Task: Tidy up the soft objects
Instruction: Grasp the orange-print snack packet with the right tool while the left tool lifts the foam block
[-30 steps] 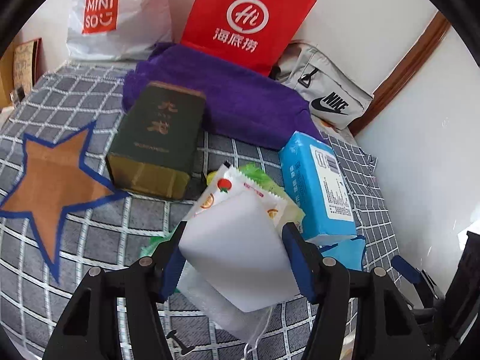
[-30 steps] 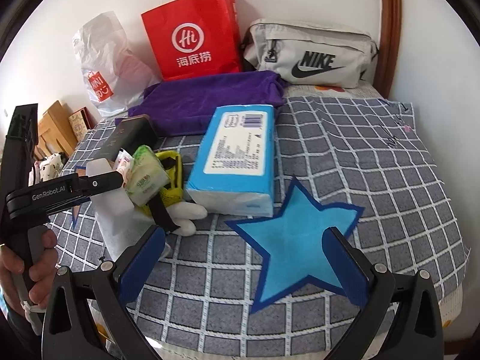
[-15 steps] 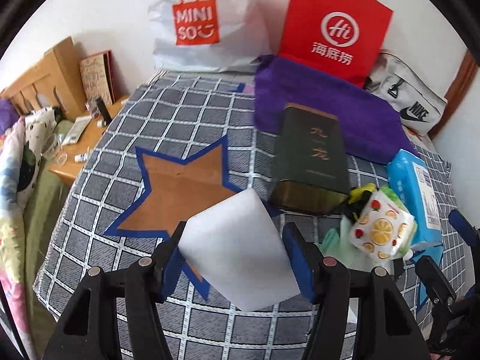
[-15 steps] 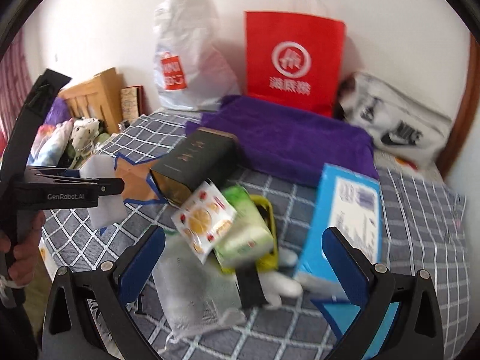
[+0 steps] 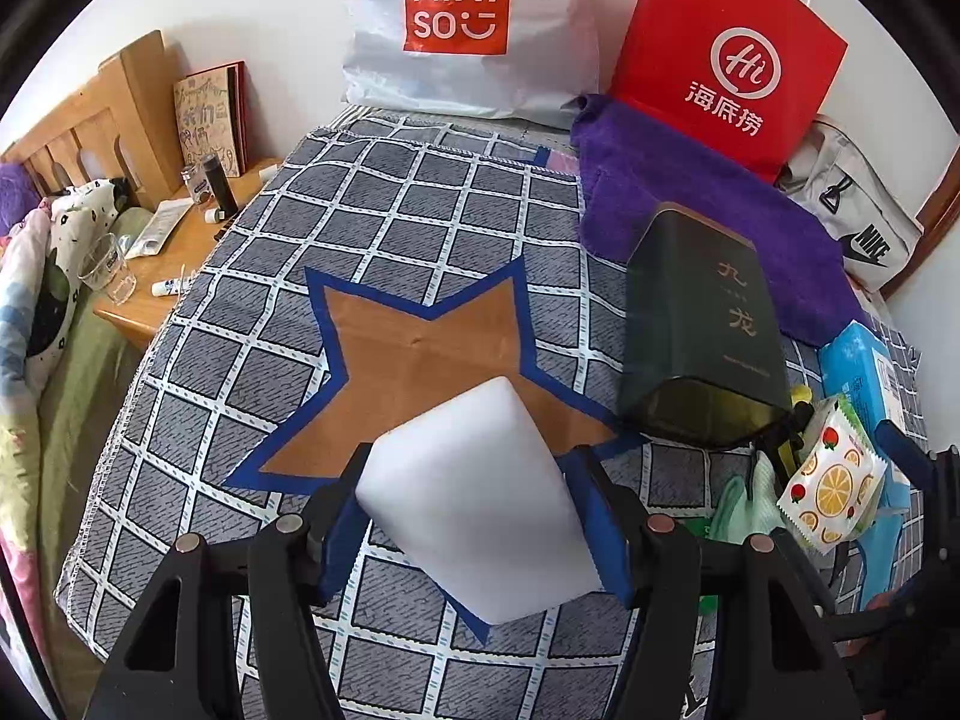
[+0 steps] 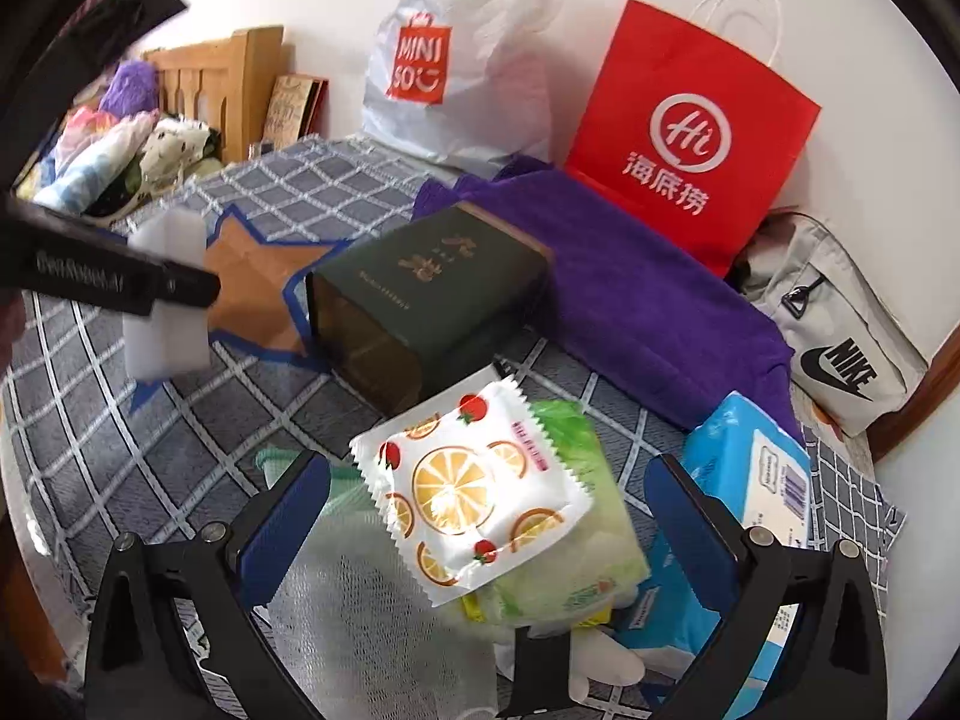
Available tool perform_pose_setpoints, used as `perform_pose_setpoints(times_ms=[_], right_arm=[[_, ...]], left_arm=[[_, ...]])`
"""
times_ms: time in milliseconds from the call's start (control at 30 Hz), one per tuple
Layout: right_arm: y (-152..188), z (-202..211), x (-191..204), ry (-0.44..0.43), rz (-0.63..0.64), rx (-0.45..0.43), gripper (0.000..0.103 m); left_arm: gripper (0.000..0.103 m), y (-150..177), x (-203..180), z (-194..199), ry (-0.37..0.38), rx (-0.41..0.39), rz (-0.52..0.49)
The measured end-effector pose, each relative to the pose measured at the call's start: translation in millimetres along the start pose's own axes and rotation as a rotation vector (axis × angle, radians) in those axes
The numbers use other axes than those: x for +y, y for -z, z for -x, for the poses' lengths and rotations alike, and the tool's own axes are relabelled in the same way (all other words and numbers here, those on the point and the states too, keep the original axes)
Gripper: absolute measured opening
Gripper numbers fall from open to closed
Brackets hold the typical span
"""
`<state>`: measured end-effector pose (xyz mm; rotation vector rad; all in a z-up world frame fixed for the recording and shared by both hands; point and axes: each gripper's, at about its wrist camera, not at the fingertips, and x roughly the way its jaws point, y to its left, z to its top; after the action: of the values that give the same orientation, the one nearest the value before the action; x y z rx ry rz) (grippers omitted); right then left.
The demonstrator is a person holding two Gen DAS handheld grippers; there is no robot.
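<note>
Your left gripper (image 5: 474, 516) is clamped on a white foam block (image 5: 480, 498): both blue pads press its flanks, and the block, smooth, matte and rectangular, juts forward over the near point of the brown star (image 5: 420, 360). In the right wrist view the same block shows side-on near the left edge of the bed, pinched under the black arm of that tool.

Your right gripper (image 6: 486, 516) stands with its jaws wide apart and nothing pressed between the pads. It hangs above the heap at the near right part of the bed. The top item of the heap is a glossy square sachet (image 6: 474, 492) with crimped, zigzag edges and printed orange slices. Under it lies a crinkled green packet (image 6: 576, 546); a white mesh pouch (image 6: 360, 612) spreads to its left, and a blue plastic-wrapped tissue pack (image 6: 756, 480) lies just beside it on the right.

The grey checked bedspread (image 5: 420, 210) carries the brown star, a flat paper shape with a blue border, near its middle. A dark green rectangular tin (image 5: 702, 324) lies on its side, touching the star's right point.

Beyond the tin a fluffy purple towel (image 5: 672, 198) lies folded. Along the far edge, against the wall, stand a crumpled white plastic bag (image 5: 468, 36), a stiff red paper bag (image 5: 732, 54) and a grey fabric pouch (image 5: 852, 222).
</note>
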<state>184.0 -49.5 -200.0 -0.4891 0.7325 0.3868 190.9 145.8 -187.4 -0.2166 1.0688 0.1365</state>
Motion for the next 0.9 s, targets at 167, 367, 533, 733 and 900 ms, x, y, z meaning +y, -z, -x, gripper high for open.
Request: perform_pose_setpoints(times_ms=[167,367,533,733,900], right_arm=[[4,1,5,0.027,0.026,-0.01,0.086],[5,19,-15,-0.044,-0.09,-0.048,0.06],[12,20,-32,-0.132,-0.188,-0.048,0.044],[18,29,-45,-0.218,-0.257,-0.071,0.016],[23,45,-51,-0.258,-0.306,-0.108,0.011]], left_arm=[[0.063,2,4,-3,0.012,0.007,0.008],[0.063,6,6,0,0.024,0.004,0.014],[0.063,11,3,6,0.027,0.0,0.009],[0.063,17,4,10,0.036,0.003,0.018],[0.062,20,0,11,0.05,0.014,0.015]])
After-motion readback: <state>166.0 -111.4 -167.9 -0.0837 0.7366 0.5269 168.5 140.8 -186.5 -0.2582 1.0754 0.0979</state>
